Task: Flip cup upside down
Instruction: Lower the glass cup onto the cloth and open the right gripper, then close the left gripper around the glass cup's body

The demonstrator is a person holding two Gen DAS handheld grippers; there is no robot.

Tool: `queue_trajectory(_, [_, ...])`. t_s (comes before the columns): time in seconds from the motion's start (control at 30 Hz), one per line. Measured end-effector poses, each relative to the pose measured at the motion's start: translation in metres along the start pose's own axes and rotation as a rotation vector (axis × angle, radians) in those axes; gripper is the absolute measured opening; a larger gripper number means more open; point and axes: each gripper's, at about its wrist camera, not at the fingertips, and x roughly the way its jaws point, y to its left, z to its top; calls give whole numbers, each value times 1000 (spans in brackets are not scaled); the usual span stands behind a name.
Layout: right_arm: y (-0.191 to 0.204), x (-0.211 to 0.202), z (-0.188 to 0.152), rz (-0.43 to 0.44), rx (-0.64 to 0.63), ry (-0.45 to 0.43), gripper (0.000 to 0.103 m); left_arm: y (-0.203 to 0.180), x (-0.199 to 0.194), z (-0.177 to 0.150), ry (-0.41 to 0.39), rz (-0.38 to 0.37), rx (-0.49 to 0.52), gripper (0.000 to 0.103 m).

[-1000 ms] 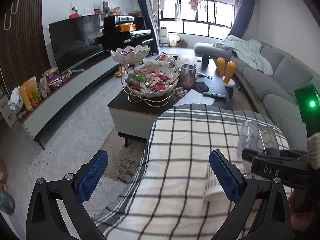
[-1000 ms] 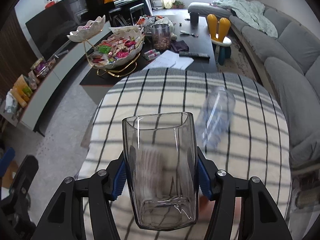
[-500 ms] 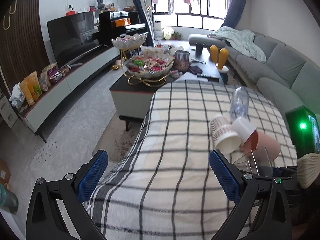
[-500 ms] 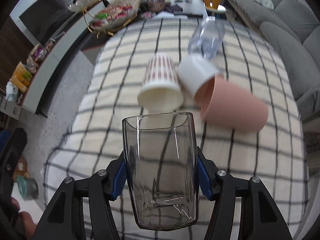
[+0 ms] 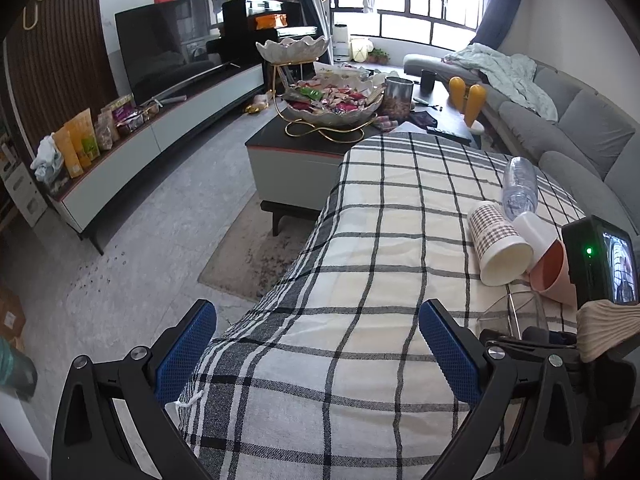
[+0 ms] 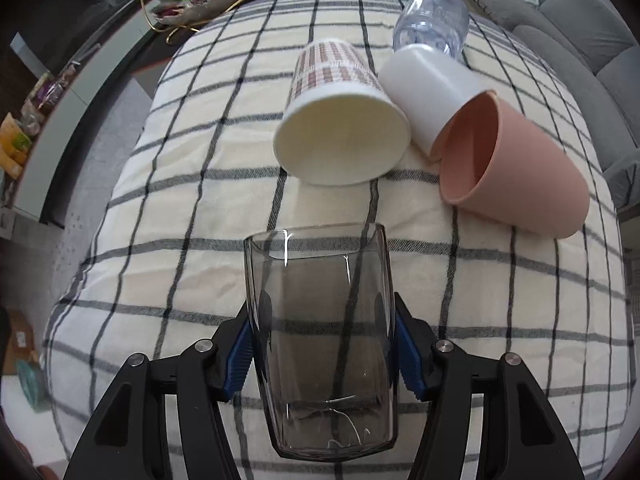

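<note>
Two views: right tool [image 6: 323,342] clamps clear cup [image 6: 322,344]; only left view shows left tool [image 5: 316,350] wide.

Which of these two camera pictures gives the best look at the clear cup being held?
The right wrist view: the clear cup fills the middle, clamped between the right gripper pads. The left wrist view catches only its rim at the right edge, partly hidden.

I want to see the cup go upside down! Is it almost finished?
Partly. Done: the right gripper has the clear cup pinched between its jaws, above the checked cloth. Happening now: its mouth points forward, not down. Left: turning it over and setting it down. The left gripper is open.
</note>
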Motion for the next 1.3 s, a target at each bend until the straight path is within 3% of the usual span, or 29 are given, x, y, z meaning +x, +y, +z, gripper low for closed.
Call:
queue_trajectory(0.13, [-3,-2,1,1,9,0,62,-3,-2,-1,-1,-6,5,103])
queue_trajectory(0.23, [-7,-17,1,11,11,-49,80,-7,-7,-2,-9,-7,15,103])
queue_trajectory(0.27, [-10,-26,-1,17,11,-75,82,-9,-9,-2,-12,-8,19,103])
queue_trajectory(0.53, [-57,-79,-21,60,61,-223,82,-46,-38,-12,-67,-50,77,103])
queue_trajectory(0.87, [-127,-112,-59,31,139,-292,83,-111,-58,-29,-126,-138,141,103])
queue_trajectory(1.3, [-187,-110,-87,15,230,-350,83,-161,-27,-54,-143,-143,118,103])
